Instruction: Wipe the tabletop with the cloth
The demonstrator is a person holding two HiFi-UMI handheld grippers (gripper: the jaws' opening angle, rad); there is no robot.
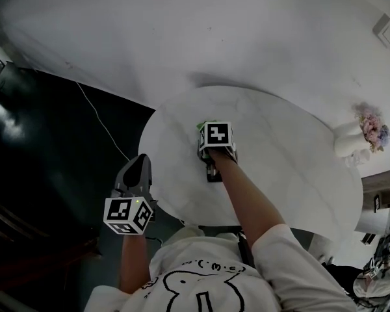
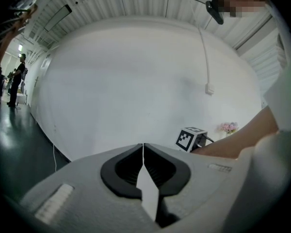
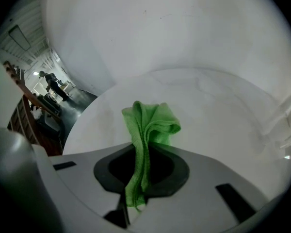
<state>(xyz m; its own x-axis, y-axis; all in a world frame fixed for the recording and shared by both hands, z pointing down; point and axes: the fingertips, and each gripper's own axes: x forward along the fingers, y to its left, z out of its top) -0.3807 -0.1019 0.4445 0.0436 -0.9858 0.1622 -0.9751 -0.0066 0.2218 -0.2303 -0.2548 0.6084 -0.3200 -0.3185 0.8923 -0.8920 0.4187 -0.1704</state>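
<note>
The crumpled green cloth (image 3: pixel 150 123) is pinched between the jaws of the right gripper (image 3: pixel 144 147). Its bunched end juts forward toward the round white worktop (image 1: pixel 279 155) just ahead and below, though contact is unclear. The right arm stretches out over the worktop. The left gripper (image 2: pixel 143 152), jaws together on nothing, hangs off the near edge.

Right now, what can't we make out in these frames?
- Right gripper view: whether the cloth, clamped in the right gripper, touches the tabletop; depth unreadable.
- Head view: cloth almost entirely hidden by that gripper's marker cube.
- Head view: flowers at the table's edge, too small and blurred.
- Left gripper view: tabletop mostly hidden behind the shut left gripper's body.
</note>
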